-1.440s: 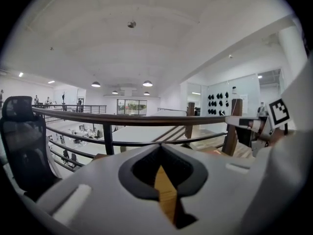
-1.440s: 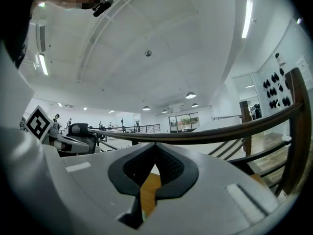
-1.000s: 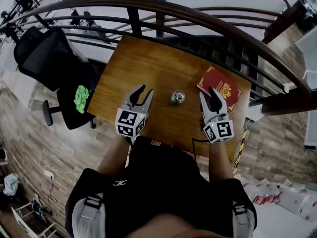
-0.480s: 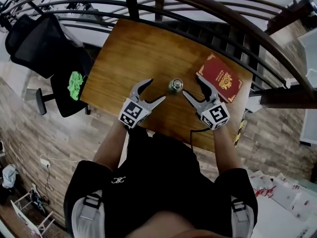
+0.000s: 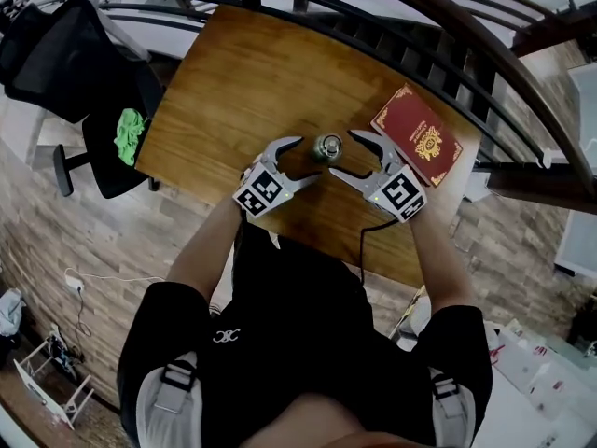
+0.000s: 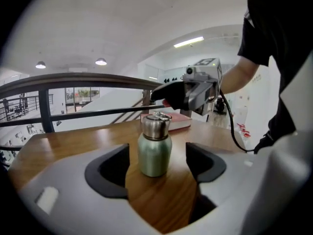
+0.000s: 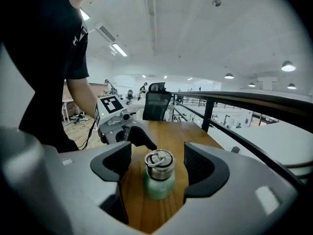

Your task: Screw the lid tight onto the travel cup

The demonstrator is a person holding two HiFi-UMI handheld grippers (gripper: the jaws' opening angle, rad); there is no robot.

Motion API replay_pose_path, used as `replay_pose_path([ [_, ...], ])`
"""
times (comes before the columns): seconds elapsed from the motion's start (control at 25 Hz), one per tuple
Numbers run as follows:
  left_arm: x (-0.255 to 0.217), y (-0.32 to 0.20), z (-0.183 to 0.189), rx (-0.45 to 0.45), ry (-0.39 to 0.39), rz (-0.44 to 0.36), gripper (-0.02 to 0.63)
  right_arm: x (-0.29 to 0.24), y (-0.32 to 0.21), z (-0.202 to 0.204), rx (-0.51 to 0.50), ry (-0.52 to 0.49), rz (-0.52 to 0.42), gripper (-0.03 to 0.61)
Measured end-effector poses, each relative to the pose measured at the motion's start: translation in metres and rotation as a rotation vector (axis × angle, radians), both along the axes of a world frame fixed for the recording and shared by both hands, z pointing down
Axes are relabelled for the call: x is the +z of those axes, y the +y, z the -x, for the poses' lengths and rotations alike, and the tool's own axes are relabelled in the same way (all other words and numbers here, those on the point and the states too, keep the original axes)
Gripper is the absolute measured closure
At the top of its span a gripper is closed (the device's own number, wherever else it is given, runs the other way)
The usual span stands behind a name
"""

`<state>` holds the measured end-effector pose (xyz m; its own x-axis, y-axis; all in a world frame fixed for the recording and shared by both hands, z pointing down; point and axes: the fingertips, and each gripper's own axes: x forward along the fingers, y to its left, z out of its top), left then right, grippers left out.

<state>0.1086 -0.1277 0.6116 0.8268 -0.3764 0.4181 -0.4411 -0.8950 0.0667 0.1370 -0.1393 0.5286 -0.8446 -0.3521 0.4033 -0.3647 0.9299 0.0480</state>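
Note:
The travel cup (image 5: 328, 147) stands upright on the wooden table (image 5: 233, 82): a pale green body (image 6: 154, 153) under a steel lid (image 7: 160, 163) with a ring on top. My left gripper (image 5: 306, 160) comes at it from the left and my right gripper (image 5: 345, 153) from the right, the two facing each other. Both sets of jaws are opening. In the left gripper view the cup sits at the mouth of that gripper (image 6: 156, 166) with gaps either side. The right gripper (image 7: 157, 169) also has the cup between its pads, untouched.
A red book (image 5: 418, 136) lies on the table just right of the right gripper. A curved railing (image 5: 448, 26) runs behind the table's far edge. A black chair (image 5: 65, 45) with a green thing (image 5: 128, 131) on it stands to the left.
Both grippers have gone from nearly closed to wide open. They have swung inward from either side until their jaws flank the cup, which has not moved.

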Motion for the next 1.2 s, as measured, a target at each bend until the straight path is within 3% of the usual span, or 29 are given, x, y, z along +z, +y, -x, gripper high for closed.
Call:
replay_pose_path([
  [0.16,0.015,-0.008,-0.014,0.013,0.013,0.001,0.222,0.011,-0.002,0.01,-0.104,0.051,0.015,0.268],
  [0.56,0.041,-0.017,-0.042,0.023,0.075,0.03,0.195,0.039,-0.003,0.025,-0.281,0.025,0.084,0.268],
  [0.72,0.04,-0.021,-0.046,0.008,0.117,0.016,0.195,0.045,-0.006,0.03,-0.355,0.038,0.068,0.27],
  [0.92,0.043,-0.026,-0.05,0.004,0.123,-0.005,0.196,0.047,-0.005,0.038,-0.478,0.054,0.05,0.272],
  [1.2,0.042,-0.03,-0.048,-0.01,0.121,-0.014,0.198,0.059,0.003,0.044,-0.562,0.044,0.088,0.296],
])
